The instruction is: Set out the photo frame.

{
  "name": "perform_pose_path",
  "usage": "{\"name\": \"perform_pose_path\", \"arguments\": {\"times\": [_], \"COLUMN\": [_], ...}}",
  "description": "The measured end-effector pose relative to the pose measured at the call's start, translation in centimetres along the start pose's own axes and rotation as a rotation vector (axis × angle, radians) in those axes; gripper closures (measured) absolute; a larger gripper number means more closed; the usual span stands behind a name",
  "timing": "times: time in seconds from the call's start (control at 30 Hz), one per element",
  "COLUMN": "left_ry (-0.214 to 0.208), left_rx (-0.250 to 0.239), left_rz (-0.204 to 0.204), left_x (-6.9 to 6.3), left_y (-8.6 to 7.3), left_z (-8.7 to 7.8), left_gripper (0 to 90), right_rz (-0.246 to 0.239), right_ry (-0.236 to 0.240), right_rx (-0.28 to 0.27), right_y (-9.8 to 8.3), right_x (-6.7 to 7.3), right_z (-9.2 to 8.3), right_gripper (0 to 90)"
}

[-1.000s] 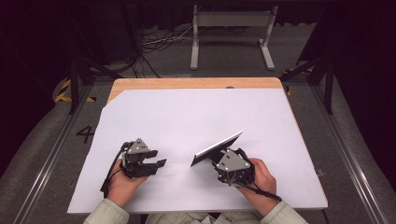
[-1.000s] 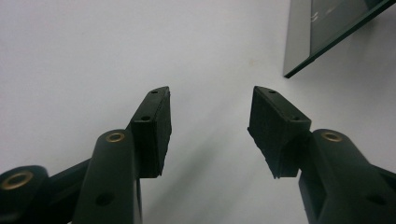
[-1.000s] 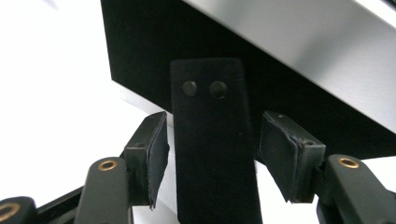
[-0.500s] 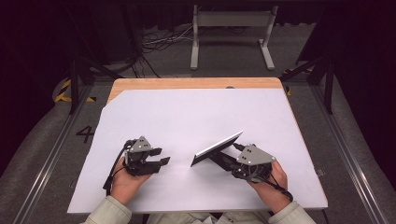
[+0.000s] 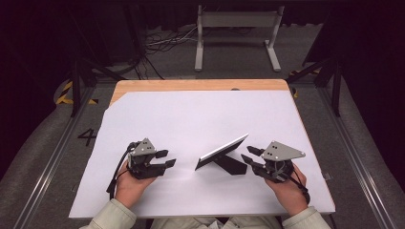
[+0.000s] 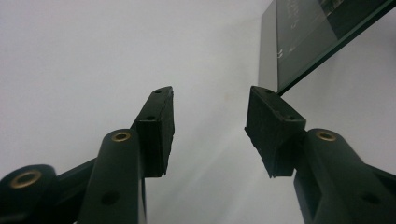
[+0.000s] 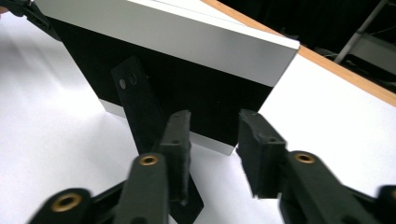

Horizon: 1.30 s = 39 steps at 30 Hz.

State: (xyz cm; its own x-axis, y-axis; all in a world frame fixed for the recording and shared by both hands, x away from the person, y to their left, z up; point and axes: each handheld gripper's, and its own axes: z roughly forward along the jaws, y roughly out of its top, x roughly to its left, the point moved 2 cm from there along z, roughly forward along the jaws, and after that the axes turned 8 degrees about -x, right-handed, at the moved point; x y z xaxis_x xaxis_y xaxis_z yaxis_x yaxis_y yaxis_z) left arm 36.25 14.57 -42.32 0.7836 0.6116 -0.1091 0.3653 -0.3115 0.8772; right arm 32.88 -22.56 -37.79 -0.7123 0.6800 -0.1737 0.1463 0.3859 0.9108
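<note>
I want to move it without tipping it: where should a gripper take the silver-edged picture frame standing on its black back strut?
Probably the silver-edged picture frame by its raised top edge, jaws across its thin thickness, coming from the back where the right gripper is. The black strut looks too slim and low.

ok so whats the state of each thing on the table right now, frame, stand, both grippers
silver-edged picture frame with black back: standing on edge, tilted back, resting on its stand
black fold-out stand strut: swung out, foot on the white sheet
left gripper: open, nothing between its fingers, apart from the frame
right gripper: open behind the frame, its jaws have just been closing, gripping nothing
</note>
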Motion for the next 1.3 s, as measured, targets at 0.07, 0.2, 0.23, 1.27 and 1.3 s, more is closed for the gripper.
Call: {"name": "perform_pose_path", "arguments": {"times": [0.07, 0.2, 0.23, 1.27, 1.3], "left_ry": [-0.009, -0.006, -0.006, -0.117, -0.117], "left_rx": [-0.024, -0.049, -0.047, 0.112, 0.112], "left_rz": [0.003, 0.001, 0.002, 0.005, 0.005], "left_x": [-0.2, -0.4, -0.5, -1.7, -1.7], "left_y": [0.2, 0.4, 0.4, -0.2, -0.2], "left_z": [-0.2, -0.4, -0.4, 5.8, 5.8], "left_gripper": [54.0, 56.6, 57.1, 89.9, 89.8], "right_rz": [0.005, 0.018, 0.016, 0.053, 0.056], "right_ry": [0.009, 0.016, 0.014, 0.014, 0.016], "right_rx": [-0.001, 0.003, 0.004, 0.02, 0.02], "right_y": [-0.1, -0.3, -0.3, -0.8, -0.8], "right_x": [-0.2, -0.7, -0.8, -2.4, -2.4], "right_z": [-0.1, -0.2, -0.2, -0.6, -0.6], "right_gripper": [68.1, 70.1, 70.1, 76.6, 77.4]}}
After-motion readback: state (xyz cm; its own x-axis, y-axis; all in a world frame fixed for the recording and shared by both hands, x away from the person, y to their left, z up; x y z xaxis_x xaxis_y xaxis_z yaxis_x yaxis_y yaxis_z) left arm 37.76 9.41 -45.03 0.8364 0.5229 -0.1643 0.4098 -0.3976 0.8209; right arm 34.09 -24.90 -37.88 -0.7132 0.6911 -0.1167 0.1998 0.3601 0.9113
